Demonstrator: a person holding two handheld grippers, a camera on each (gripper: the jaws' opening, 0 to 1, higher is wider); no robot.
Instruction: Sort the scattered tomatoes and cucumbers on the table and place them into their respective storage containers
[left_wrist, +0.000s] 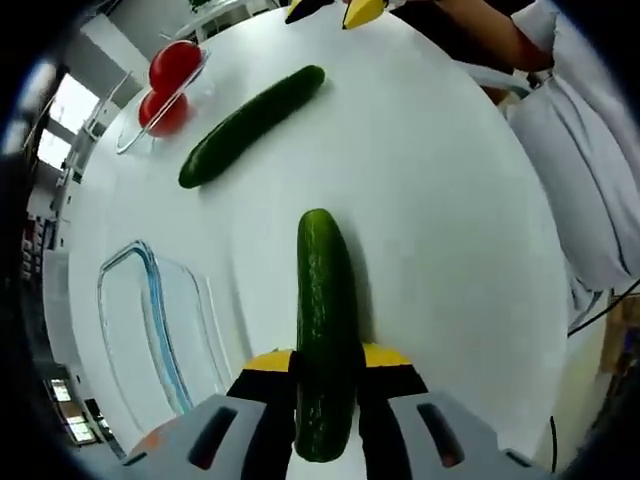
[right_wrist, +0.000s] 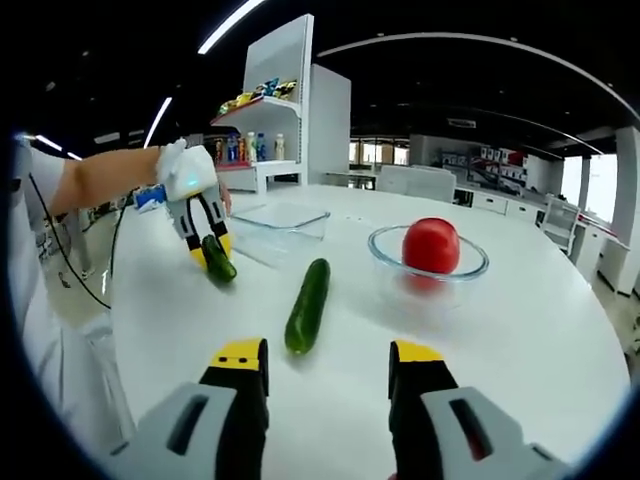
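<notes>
My left gripper (left_wrist: 326, 362) is shut on a dark green cucumber (left_wrist: 325, 330) and holds it a little above the white table (left_wrist: 440, 200). In the right gripper view that same left gripper (right_wrist: 212, 250) and its cucumber (right_wrist: 219, 259) show at the left. A second cucumber (left_wrist: 250, 125) (right_wrist: 308, 303) lies loose on the table. A round glass bowl (right_wrist: 385, 262) holds tomatoes (right_wrist: 431, 245) (left_wrist: 173, 66). A rectangular glass container (left_wrist: 155, 320) (right_wrist: 280, 222) stands with nothing in it. My right gripper (right_wrist: 328, 362) is open, near the loose cucumber.
A person's bare forearm (right_wrist: 105, 178) and white clothing (left_wrist: 590, 190) are at the table's side. A black cable (right_wrist: 70, 270) hangs by the table edge. Shelves with goods (right_wrist: 262, 120) stand behind the table. My right gripper's yellow tips (left_wrist: 345, 12) show at the table's far edge.
</notes>
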